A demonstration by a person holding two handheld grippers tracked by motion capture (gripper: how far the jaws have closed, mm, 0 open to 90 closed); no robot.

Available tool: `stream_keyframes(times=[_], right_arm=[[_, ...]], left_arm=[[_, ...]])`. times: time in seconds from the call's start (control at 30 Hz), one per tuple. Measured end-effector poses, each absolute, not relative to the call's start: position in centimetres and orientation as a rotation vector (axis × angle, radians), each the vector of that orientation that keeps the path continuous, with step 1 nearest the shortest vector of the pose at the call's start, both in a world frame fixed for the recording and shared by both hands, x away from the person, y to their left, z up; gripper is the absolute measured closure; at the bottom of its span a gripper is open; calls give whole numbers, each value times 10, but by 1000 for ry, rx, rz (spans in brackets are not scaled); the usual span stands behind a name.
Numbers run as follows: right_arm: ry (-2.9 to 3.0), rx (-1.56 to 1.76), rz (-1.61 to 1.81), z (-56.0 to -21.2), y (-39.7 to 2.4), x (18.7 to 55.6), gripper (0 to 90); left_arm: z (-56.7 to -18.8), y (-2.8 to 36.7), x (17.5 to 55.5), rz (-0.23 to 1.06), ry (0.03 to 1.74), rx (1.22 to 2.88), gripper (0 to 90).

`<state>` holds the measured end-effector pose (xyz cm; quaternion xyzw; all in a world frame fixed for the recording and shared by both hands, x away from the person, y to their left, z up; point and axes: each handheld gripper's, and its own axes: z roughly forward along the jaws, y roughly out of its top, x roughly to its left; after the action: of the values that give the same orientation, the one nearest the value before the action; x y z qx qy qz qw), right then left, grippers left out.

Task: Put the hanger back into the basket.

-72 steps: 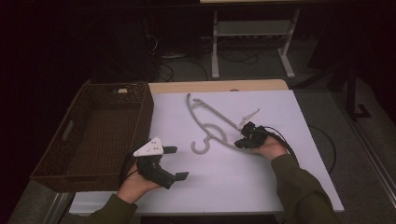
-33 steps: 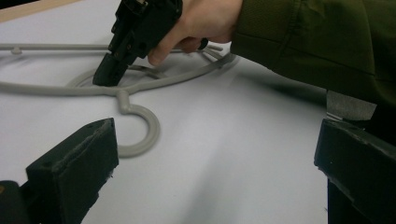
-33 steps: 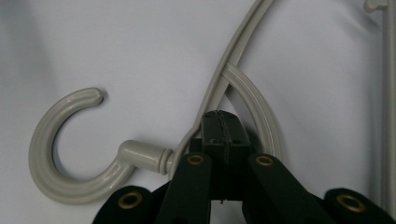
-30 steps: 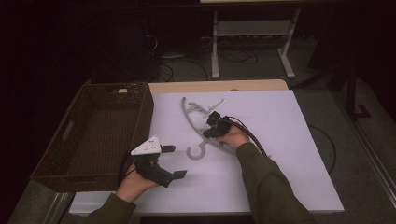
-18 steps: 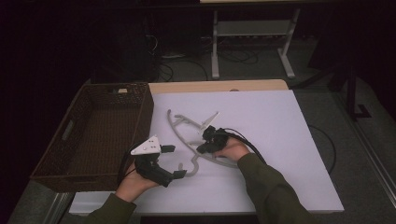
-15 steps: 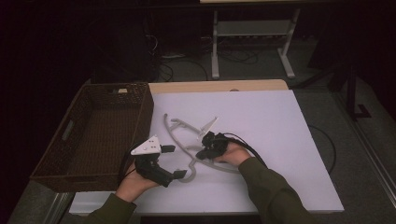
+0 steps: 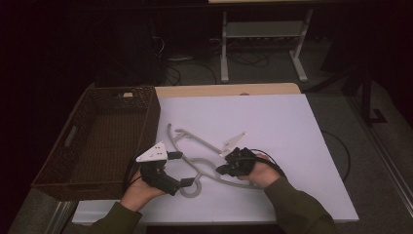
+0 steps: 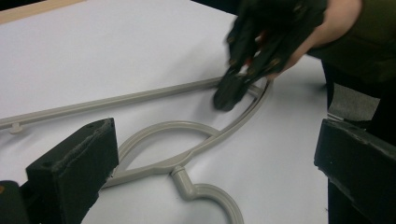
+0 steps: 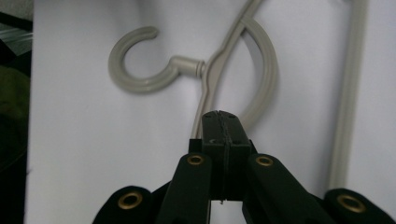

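Wide white tabletop (image 7: 272, 122) is lying open on the far right; the wicker basket (image 7: 97, 141) is walling the left, the grey hanger (image 7: 195, 146) sprawling mid-table.

Dim lab or workshop room — white-topped table (image 7: 272, 122), floor cables (image 7: 253, 58), metal stand legs (image 7: 263, 34) behind

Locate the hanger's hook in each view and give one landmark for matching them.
High view: the hook lies low, left of centre, beside the left gripper.
Left gripper view: bottom centre, between the open jaws.
Right gripper view: upper left, beyond the shut jaws.
Shared landmark: the hanger's loop where the hook joins.
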<state>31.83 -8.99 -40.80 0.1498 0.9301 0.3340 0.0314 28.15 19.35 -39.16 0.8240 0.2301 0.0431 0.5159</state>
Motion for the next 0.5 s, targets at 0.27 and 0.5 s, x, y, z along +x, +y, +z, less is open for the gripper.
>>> stream_keyframes(times=[0.27, 0.5], right_arm=[[2853, 554, 1021, -414, -134, 285, 897], [2862, 627, 892, -430, -154, 268, 898]], left_arm=[[-392, 192, 282, 106, 553, 1986, 0], [-392, 192, 282, 106, 554, 1987, 0]])
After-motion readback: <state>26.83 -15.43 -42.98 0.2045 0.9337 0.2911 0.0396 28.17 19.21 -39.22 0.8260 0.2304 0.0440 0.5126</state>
